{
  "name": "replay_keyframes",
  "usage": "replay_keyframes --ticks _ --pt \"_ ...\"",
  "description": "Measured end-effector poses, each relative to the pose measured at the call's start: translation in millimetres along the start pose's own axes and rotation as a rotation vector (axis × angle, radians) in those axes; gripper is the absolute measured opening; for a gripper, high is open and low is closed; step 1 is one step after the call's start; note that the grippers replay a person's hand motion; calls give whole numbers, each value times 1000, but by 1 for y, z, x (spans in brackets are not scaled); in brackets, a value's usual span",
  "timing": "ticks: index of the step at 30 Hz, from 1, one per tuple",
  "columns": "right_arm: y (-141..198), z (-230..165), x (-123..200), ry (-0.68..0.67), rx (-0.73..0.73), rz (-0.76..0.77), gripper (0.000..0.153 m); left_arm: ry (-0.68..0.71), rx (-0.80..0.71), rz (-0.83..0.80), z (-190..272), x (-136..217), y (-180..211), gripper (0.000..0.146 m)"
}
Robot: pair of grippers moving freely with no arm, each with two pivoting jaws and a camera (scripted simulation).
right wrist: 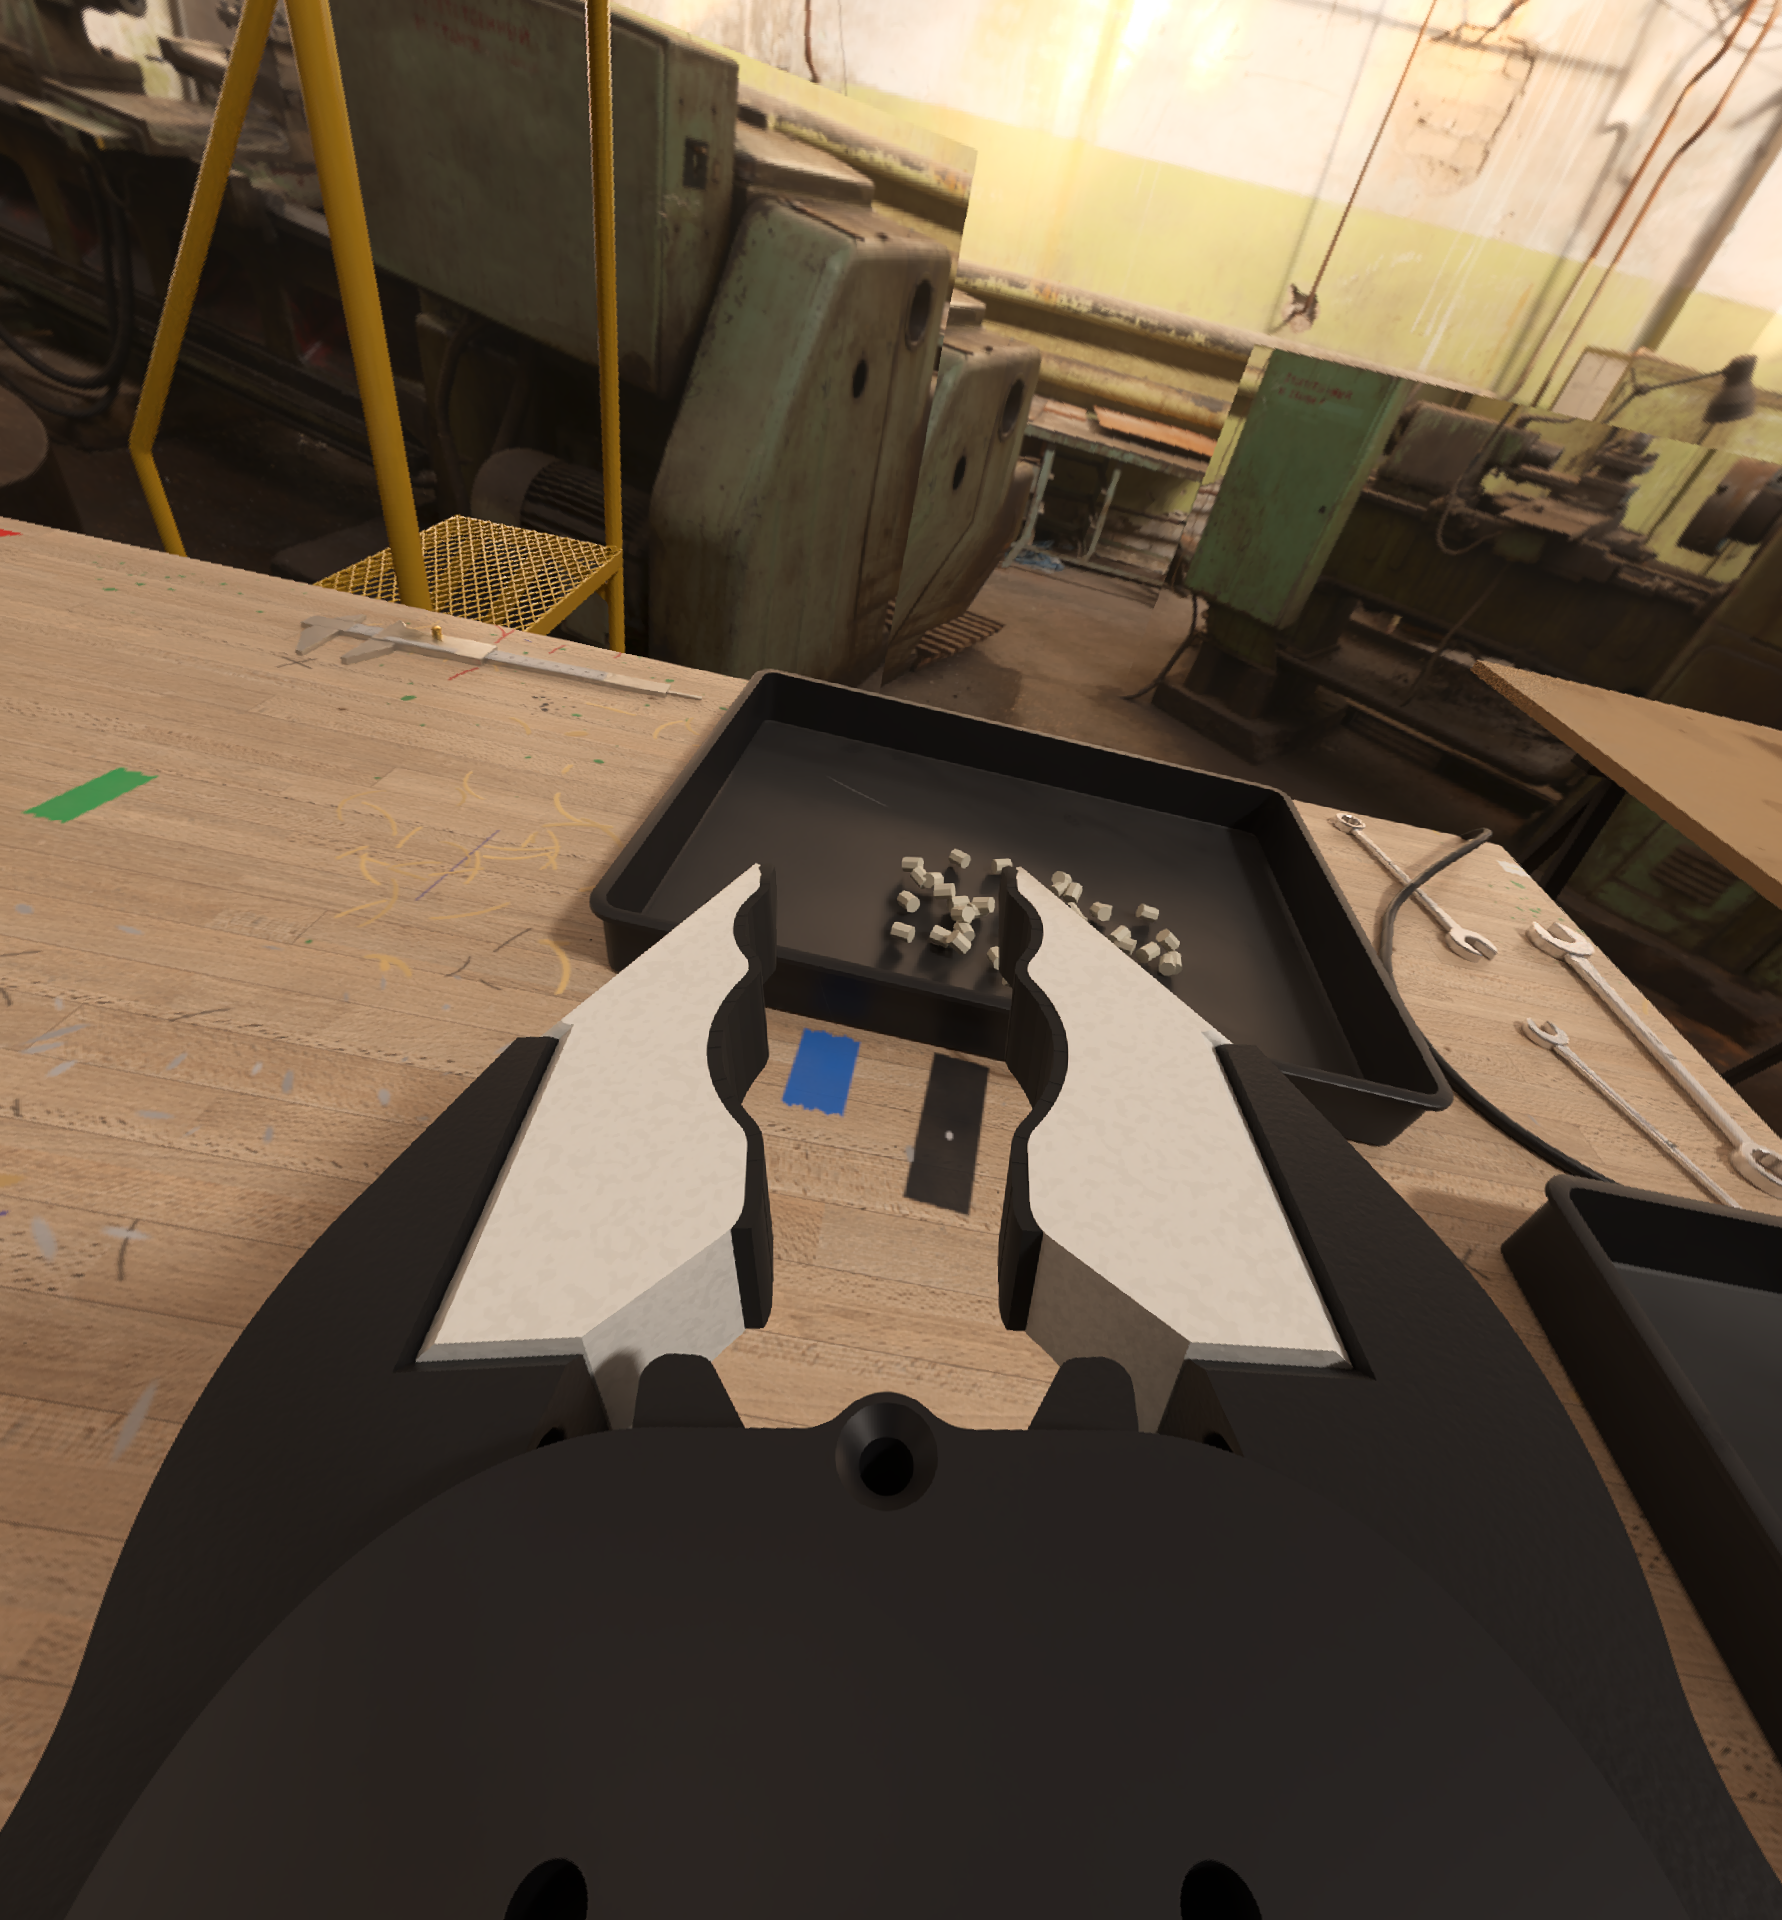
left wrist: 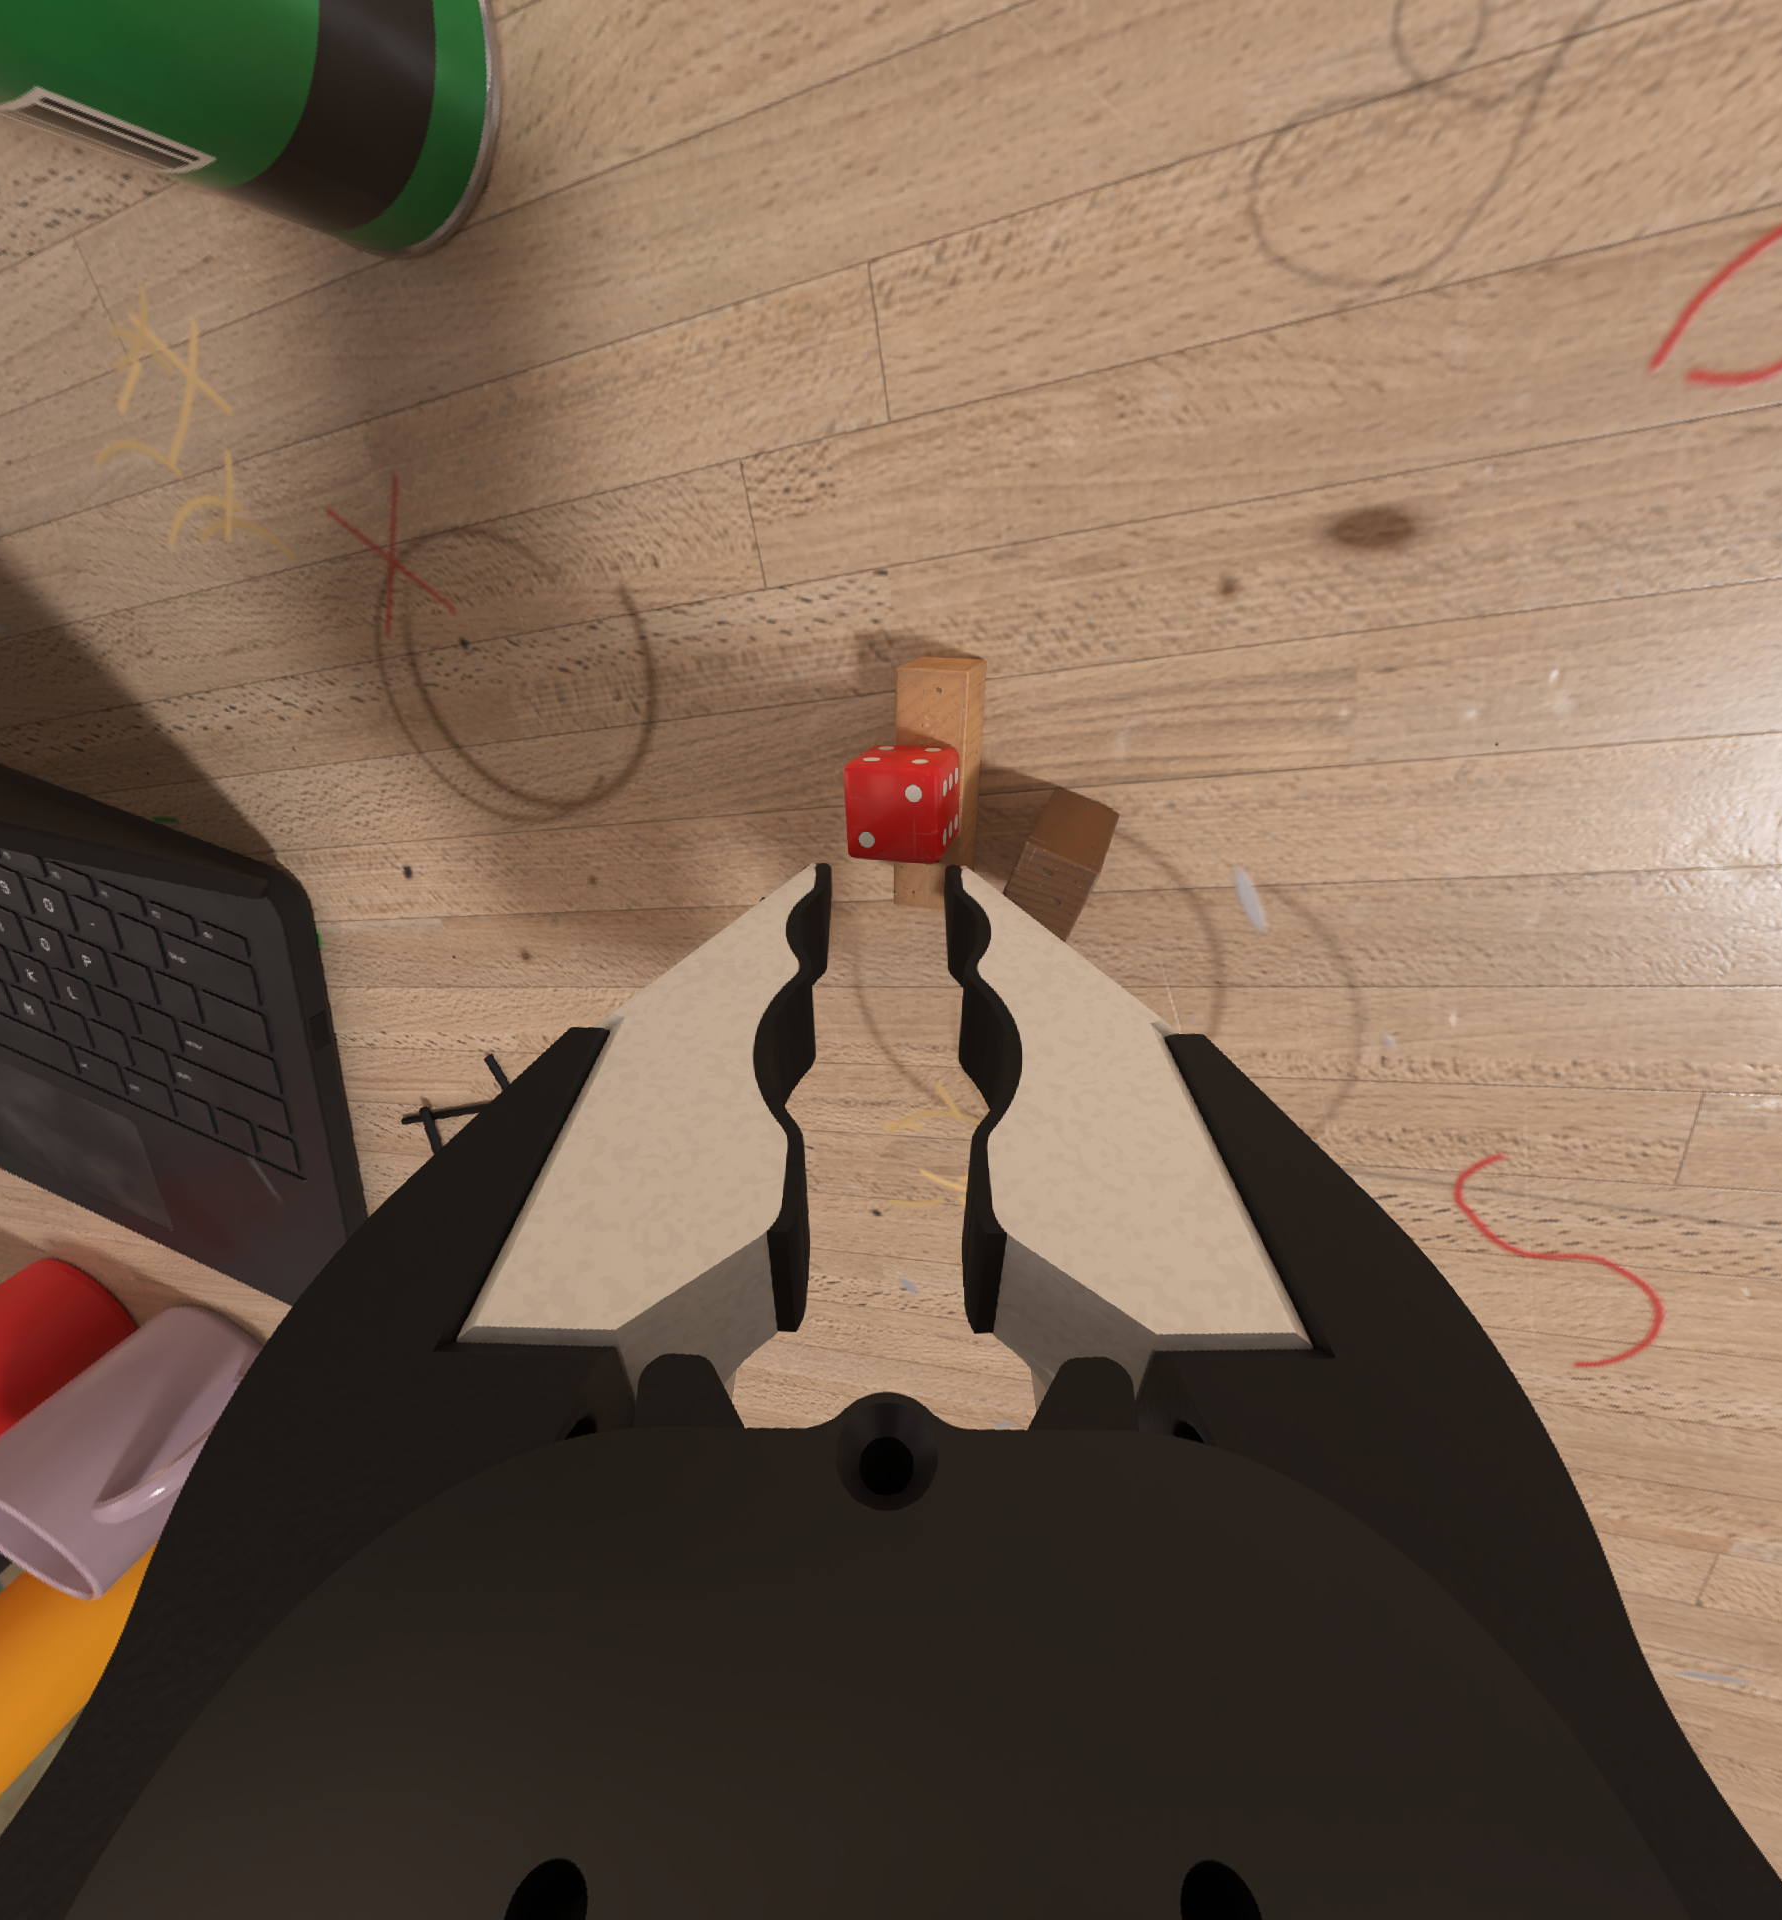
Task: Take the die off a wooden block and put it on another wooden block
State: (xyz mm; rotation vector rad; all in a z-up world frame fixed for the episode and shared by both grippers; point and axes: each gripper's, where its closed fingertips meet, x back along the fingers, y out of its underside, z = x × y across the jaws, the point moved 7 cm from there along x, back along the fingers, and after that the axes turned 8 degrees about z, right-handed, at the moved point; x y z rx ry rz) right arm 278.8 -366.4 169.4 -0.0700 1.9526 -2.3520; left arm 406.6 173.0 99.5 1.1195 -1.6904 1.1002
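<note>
In the left wrist view a red die (left wrist: 900,802) with white pips sits on top of a light wooden block (left wrist: 941,707) that stands on the wooden table. A darker brown wooden block (left wrist: 1061,857) lies just to its right. My left gripper (left wrist: 887,878) is open and empty, its fingertips just short of the die and above the table. My right gripper (right wrist: 887,883) is open and empty over another part of the table; the die and blocks do not show in its view.
Left wrist view: a black laptop (left wrist: 108,997) at left, a green and black can (left wrist: 274,104) at top left, a pink mug (left wrist: 87,1455) and red and orange items at lower left. Right wrist view: a black tray (right wrist: 1230,831) with small white pieces, wrenches (right wrist: 1645,1039), a second tray (right wrist: 1697,1351), a caliper (right wrist: 471,649).
</note>
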Motion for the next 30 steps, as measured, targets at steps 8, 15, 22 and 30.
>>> replay_keyframes --ticks 8,15,22,30 --pt "-1 -4 -1 -21 21 -3 43 72 38 20 -1 -1 3 7" --pt "-2 -5 0 -24 19 5 43 105 29 25 2 1 6 3" --pt "-1 -5 0 -24 23 0 43 71 19 17 0 3 6 14" --pt "-2 -5 0 -30 24 1 43 103 41 12 0 -2 5 9"
